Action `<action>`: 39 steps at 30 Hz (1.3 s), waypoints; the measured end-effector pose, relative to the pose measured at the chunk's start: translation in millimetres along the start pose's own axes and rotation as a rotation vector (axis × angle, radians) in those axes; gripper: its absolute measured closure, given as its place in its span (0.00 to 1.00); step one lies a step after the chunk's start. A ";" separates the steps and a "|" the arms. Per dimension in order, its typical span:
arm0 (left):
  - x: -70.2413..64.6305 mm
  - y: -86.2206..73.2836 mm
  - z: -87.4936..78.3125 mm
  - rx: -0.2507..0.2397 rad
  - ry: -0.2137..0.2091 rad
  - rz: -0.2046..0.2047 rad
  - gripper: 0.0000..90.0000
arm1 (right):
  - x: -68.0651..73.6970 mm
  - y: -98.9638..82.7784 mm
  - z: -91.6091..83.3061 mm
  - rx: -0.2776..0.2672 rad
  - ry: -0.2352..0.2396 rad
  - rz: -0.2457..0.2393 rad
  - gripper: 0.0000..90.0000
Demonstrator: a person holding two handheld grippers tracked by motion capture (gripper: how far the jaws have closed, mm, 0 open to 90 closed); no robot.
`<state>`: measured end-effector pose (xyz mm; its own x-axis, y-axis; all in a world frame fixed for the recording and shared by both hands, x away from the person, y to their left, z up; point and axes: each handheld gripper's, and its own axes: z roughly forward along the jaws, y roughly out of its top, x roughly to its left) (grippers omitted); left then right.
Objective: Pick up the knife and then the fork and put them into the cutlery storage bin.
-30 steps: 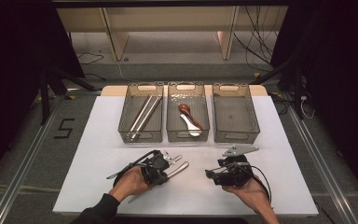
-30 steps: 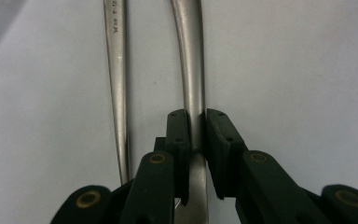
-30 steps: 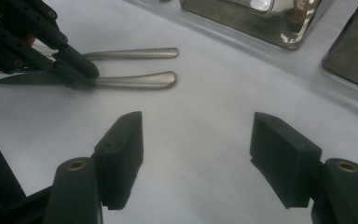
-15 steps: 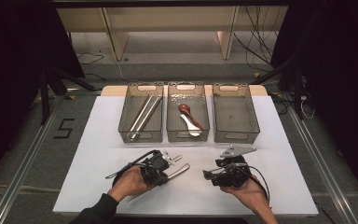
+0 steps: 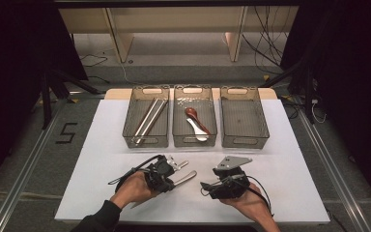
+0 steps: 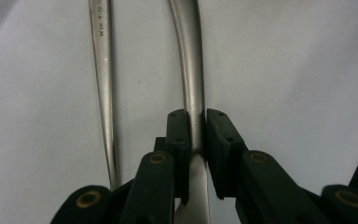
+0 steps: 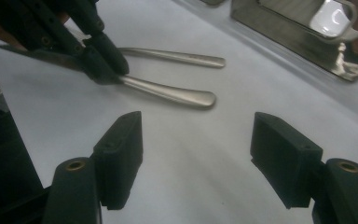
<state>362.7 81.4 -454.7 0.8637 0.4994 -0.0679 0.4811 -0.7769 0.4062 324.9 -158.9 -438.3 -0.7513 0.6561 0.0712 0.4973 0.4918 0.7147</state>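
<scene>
My left gripper (image 5: 172, 178) is shut on the handle of a metal knife (image 5: 186, 177) that lies near the front of the white board; in the left gripper view the pads (image 6: 177, 135) press the knife handle (image 6: 192, 84) from both sides. The blade points back toward the person and the handle end points right. A second metal utensil (image 5: 180, 166) lies just beyond it, and its handle (image 6: 103, 93) shows beside the knife. My right gripper (image 5: 206, 186) stands open to the right of the knife, facing it, with nothing between its jaws (image 7: 196, 156). It sees the knife handle (image 7: 177, 95) and the left gripper (image 7: 100, 56).
Three clear bins stand in a row at the back of the board (image 5: 294, 169). The left bin (image 5: 130, 128) holds several long metal utensils, the middle bin (image 5: 211, 130) a brown spoon (image 5: 191, 113) and a white spoon (image 5: 196, 128), and the right bin (image 5: 244, 140) has nothing in it.
My right gripper has slid a little to the left, closer to the knife's handle end. The left gripper and the knife have stayed where they were.
</scene>
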 end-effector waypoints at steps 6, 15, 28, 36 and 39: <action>1.1 -0.5 -1.8 0.005 -0.011 -0.001 0.88 | 14.4 2.9 11.5 -0.007 0.002 -0.093 0.39; 0.1 -0.1 -2.9 0.012 -0.016 -0.001 0.88 | 38.6 3.5 31.1 -0.006 -0.005 -0.252 0.39; -1.4 0.5 -5.0 0.021 -0.032 0.001 0.88 | 53.8 5.2 51.1 0.016 -0.029 -0.389 0.39; -1.9 0.9 -5.8 0.031 -0.043 -0.001 0.88 | 62.6 6.2 70.9 0.033 -0.055 -0.487 0.40; -1.4 0.6 -5.9 0.028 -0.046 -0.003 0.88 | 64.1 6.4 74.9 0.034 -0.072 -0.526 0.42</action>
<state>360.9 82.5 -448.9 0.8679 0.4842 -0.1111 0.4873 -0.7861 0.3802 312.4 -70.9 -481.3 -0.8719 0.3528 -0.3397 0.0757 0.7824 0.6182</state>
